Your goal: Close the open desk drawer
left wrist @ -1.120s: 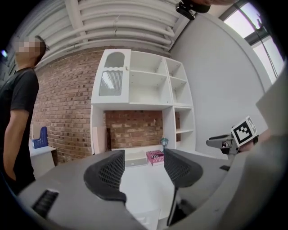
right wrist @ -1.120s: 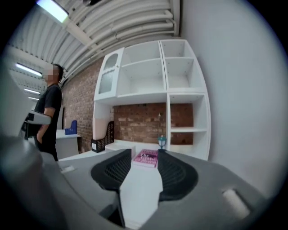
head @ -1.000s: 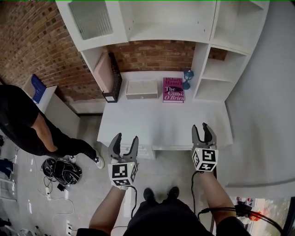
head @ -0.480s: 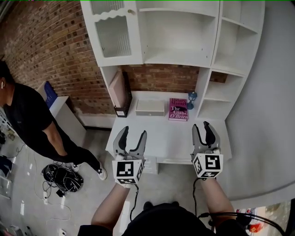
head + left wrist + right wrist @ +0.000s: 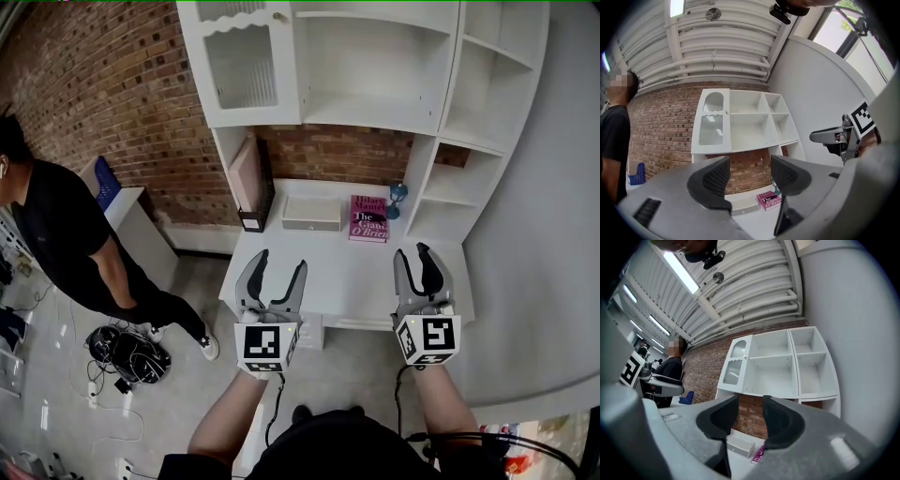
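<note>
A brick wall [image 5: 103,103] backs a white shelf unit [image 5: 375,84] that stands on the white table [image 5: 356,281]. A person in black [image 5: 56,234] stands at left. The left hand-held gripper [image 5: 281,262] hovers at the table's front edge, jaws apart and empty. The right hand-held gripper [image 5: 412,251] is closing on nothing. The drawer [image 5: 307,330] front shows below that edge, between them. A pink book [image 5: 368,217] lies at the rear.

Brick wall [image 5: 112,112] fills the upper left, white shelving [image 5: 375,66] top centre, grey floor [image 5: 56,394] lower left, white wall [image 5: 548,281] right.
</note>
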